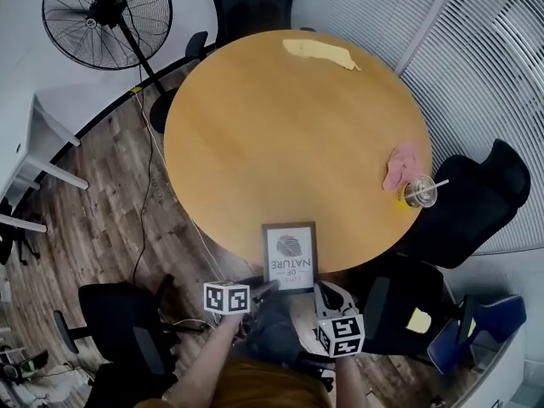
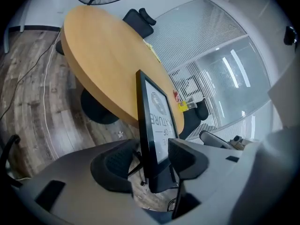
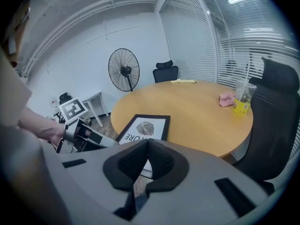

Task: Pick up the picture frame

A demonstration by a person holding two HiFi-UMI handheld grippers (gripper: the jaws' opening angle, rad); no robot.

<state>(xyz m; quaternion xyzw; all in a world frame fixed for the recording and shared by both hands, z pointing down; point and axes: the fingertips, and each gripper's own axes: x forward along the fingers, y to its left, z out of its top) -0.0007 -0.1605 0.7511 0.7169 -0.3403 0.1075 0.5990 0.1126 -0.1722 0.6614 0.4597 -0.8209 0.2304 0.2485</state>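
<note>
The picture frame [image 1: 290,256] is black, with a white print of a fingerprint and lettering. It lies flat at the near rim of the round wooden table [image 1: 297,126], its near edge jutting past the rim. My left gripper [image 1: 266,288] has its jaws spread around the frame's near left corner. In the left gripper view the frame [image 2: 157,121] stands between the two pads of the left gripper [image 2: 152,159], with a gap on the left side. My right gripper [image 1: 324,291] hovers just right of the frame, and in the right gripper view its [image 3: 147,146] pads meet, holding nothing.
A plastic cup with a straw [image 1: 419,192] and a pink cloth [image 1: 399,165] sit at the table's right edge, and a yellow cloth [image 1: 320,53] at the far side. A standing fan [image 1: 106,8] is at the back left. Black office chairs [image 1: 476,202] ring the table.
</note>
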